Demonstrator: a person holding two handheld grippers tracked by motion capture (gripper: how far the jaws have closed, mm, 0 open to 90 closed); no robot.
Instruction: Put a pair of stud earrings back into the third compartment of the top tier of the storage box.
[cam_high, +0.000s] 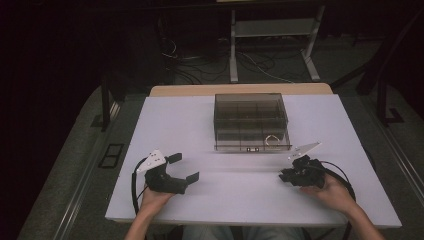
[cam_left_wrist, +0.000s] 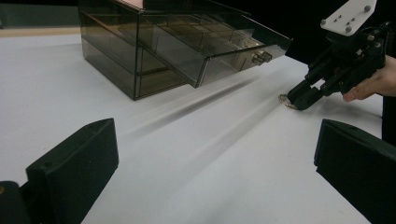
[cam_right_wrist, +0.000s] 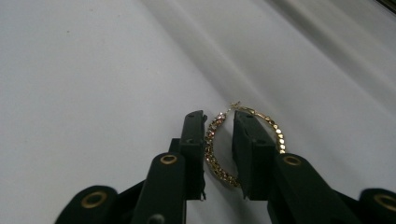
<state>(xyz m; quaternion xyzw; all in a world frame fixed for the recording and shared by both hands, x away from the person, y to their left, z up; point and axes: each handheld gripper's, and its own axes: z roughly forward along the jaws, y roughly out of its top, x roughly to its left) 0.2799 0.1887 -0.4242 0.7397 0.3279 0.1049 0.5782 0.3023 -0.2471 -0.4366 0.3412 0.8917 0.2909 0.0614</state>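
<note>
One gold hoop earring (cam_right_wrist: 219, 154) stands on edge between the right claw's (cam_right_wrist: 219, 123) nearly-closed jaws.

hoop earring (cam_right_wrist: 212, 140) | lower arc hidden behind jaws (grip contact unclear)

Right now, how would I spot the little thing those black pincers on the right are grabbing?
Start at the smoky drawer box on the white table. In front of its right corner, the right gripper straddles one side of a gold hoop earring lying flat. It is studded with sparkling stones.
</note>
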